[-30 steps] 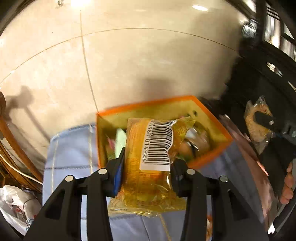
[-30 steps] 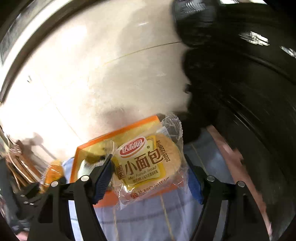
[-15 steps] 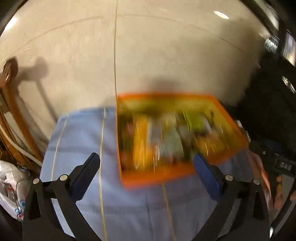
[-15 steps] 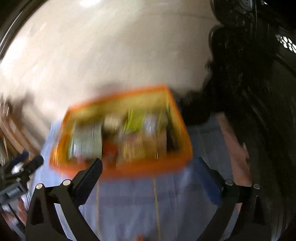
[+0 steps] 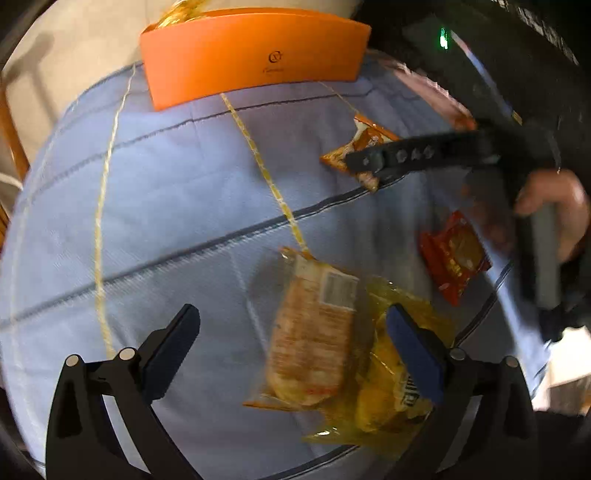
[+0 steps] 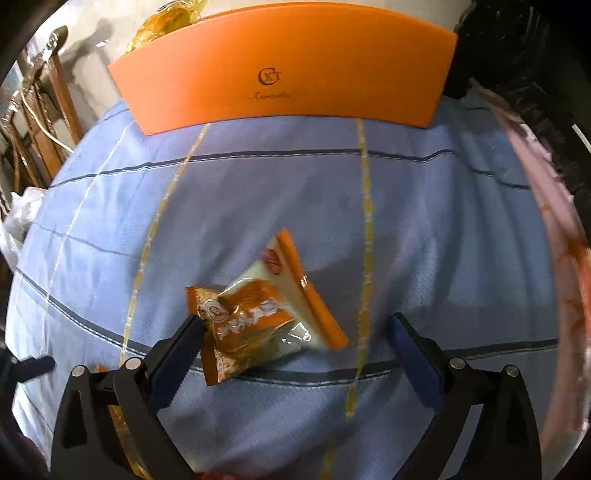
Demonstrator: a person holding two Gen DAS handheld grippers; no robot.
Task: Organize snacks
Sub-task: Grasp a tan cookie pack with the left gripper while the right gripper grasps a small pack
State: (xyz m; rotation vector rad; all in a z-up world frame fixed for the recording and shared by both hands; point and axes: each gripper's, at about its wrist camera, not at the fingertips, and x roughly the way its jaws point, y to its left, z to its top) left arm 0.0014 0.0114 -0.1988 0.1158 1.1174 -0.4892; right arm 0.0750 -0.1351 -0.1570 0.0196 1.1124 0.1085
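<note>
Jaws wide apart on both of my grippers, having just been opening, and neither one clamps anything. My left gripper (image 5: 291, 343) hangs over the blue checked cloth (image 5: 166, 192) that covers the table, on the near side; between its jaws, nearer the right one, lies a clear packet with a barcode label (image 5: 314, 332), and a crinkled yellow packet (image 5: 388, 387) overlaps it from the right, partly behind my right finger (image 5: 413, 354). Farther right on the cloth sits a red packet (image 5: 454, 254), apart from the others. Toward the far right, an orange-brown packet (image 6: 251, 321) lies on the cloth with a white-and-orange wrapper (image 6: 295, 280) tucked against it; my right gripper (image 6: 295, 343) stands over this pair, its left finger (image 6: 177, 350) just beside the packet's edge, the right finger well clear. The person's hand (image 5: 554, 206) wraps that gripper's handle. At the far edge of the table the orange box (image 6: 288, 77) stands with its printed wall facing me, a golden packet (image 6: 166, 22) poking above its left rim.
</note>
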